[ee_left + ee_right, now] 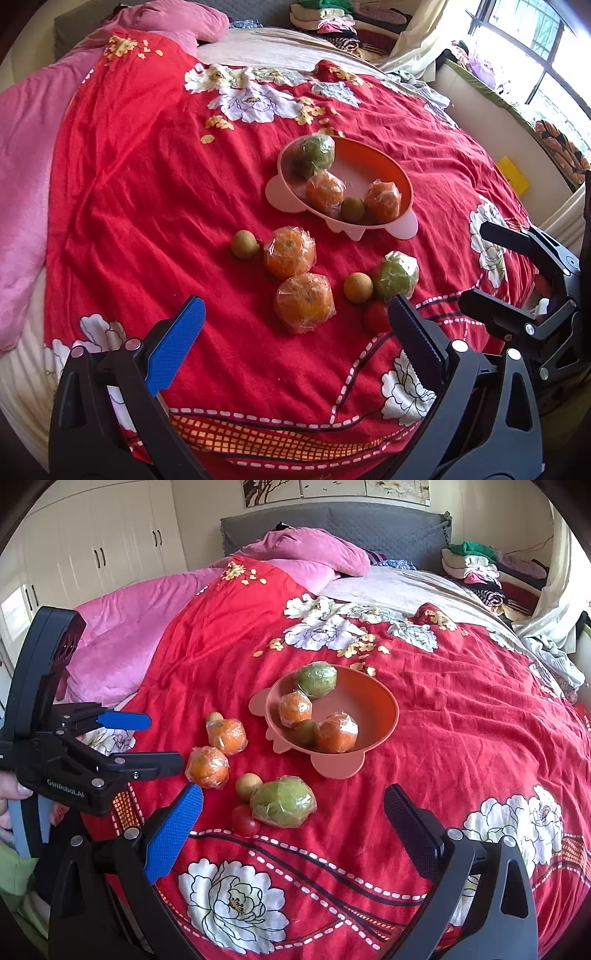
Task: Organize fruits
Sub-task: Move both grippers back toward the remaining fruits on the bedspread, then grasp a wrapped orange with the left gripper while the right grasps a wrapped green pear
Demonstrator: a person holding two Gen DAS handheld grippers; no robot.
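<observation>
Left gripper [295, 332]: jaws apart, empty, above near edge of red floral bedspread [147, 184]. Right gripper [291, 823]: jaws apart, empty. Pink plastic bowl [384, 701] mid-bed holds four fruits (three film-wrapped). Six fruits loose beside it, including wrapped orange [304, 302] and wrapped green fruit [283, 803].

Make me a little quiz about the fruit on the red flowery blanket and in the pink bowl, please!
1. True or false: the pink plastic bowl already holds four fruits.
2. How many plastic-wrapped orange fruits lie on the red flowered blanket outside the bowl? A) one B) two C) four
3. Fill in: the small red tomato lies touching the wrapped ____ fruit.

Key
1. True: one wrapped green fruit, two wrapped oranges and a small green-brown fruit.
2. B: two.
3. Green.

Both the left gripper and the right gripper are open and hold nothing.
</observation>
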